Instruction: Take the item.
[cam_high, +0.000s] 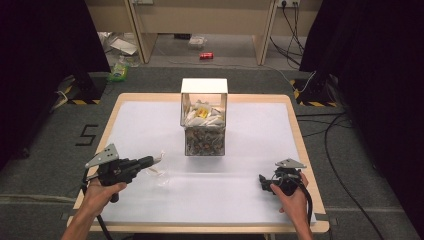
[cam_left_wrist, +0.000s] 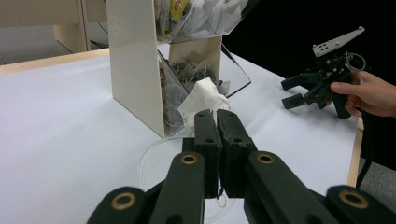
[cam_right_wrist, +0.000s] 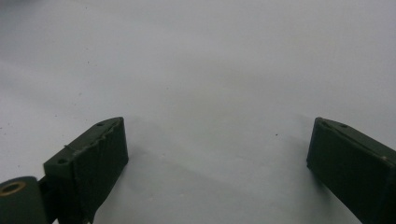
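Note:
My left gripper (cam_high: 150, 161) (cam_left_wrist: 217, 116) is shut on a white tea bag (cam_high: 158, 159) (cam_left_wrist: 204, 95), which sticks out past its tips. A thin string hangs below the jaws. Just under it lies a clear round dish (cam_high: 161, 178) (cam_left_wrist: 152, 163) on the white table cover. A clear box of tea bags (cam_high: 204, 117) (cam_left_wrist: 135, 60), with a white top and an open bottom slot, stands mid-table behind the dish. My right gripper (cam_high: 262, 181) (cam_right_wrist: 217, 140) (cam_left_wrist: 292, 91) rests at the front right, jaws wide open over bare cover with nothing between them.
The white cover (cam_high: 250, 150) lies on a wooden table (cam_high: 300, 145). Black curtains flank both sides. On the floor beyond are a red can (cam_high: 206, 56), scattered litter at the far left (cam_high: 119, 70) and cables at the right (cam_high: 330, 130).

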